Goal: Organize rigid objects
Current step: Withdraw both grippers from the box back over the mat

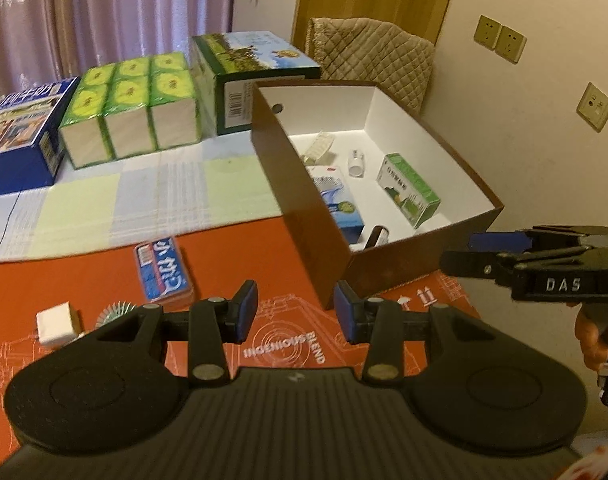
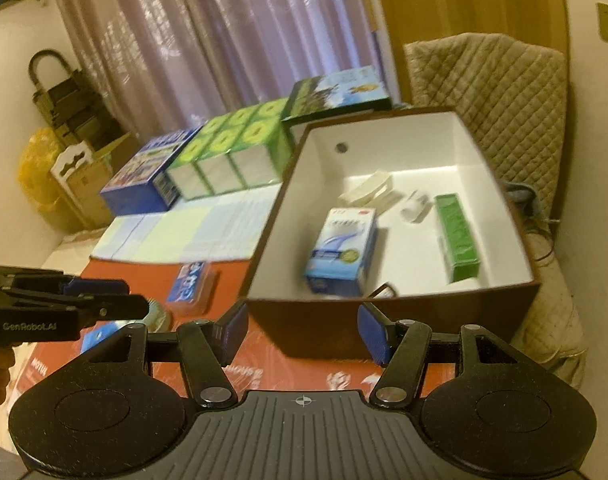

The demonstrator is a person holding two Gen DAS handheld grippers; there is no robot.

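Nearest to me, my left hand-held gripper (image 1: 295, 310) hangs over the orange printed mat (image 1: 231, 256) on the table, its blue pads apart with nothing between them, so it is released and ready for the loose pieces. Farthest left lies a small white block (image 1: 57, 322), then a ribbed round disc (image 1: 113, 312), then a flat blue and red packet (image 1: 163, 274); I judge these are waiting because they are not yet sorted. To their right stands the brown cardboard box with a white inside (image 1: 299, 200), where a blue and white carton (image 1: 338, 200), a small white bottle (image 1: 356, 162) and a green carton (image 1: 408, 188) already lie. My right hand-held gripper (image 2: 304, 332) hovers before that box, also released and empty.
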